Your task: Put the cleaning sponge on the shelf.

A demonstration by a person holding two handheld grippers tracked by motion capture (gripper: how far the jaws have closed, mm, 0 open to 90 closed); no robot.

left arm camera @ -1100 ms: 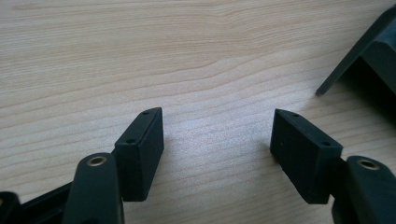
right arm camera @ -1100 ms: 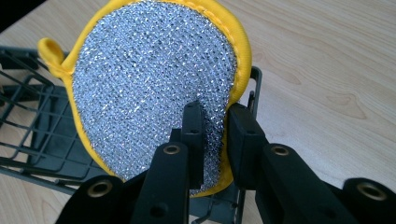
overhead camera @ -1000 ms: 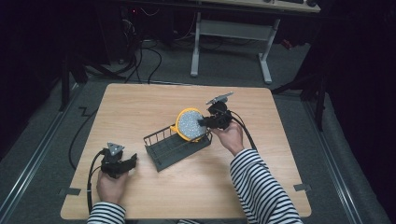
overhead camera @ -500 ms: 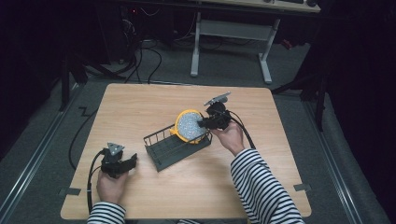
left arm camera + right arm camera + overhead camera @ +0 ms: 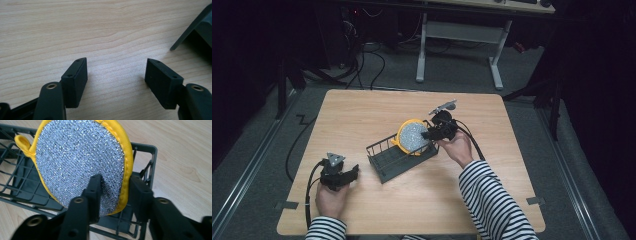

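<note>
A silver scouring pad [image 5: 80,162] with a yellow rim stands on edge in the dark wire rack [image 5: 399,155] at mid-table; the right gripper [image 5: 113,195] has just been opening, its jaws straddling the pad's edge, loosened. The left gripper [image 5: 116,80] rests apart and empty on the table [image 5: 362,115]; the pad looks light, soft and floppy, best pinched at its stitched rim.

The round silver-mesh scrubber with yellow trim [image 5: 82,162] hides much of the dark wire rack [image 5: 22,182] behind it, and its lower edge sits behind the right gripper [image 5: 113,195]. Probably pads touching, can't really tell.
</note>
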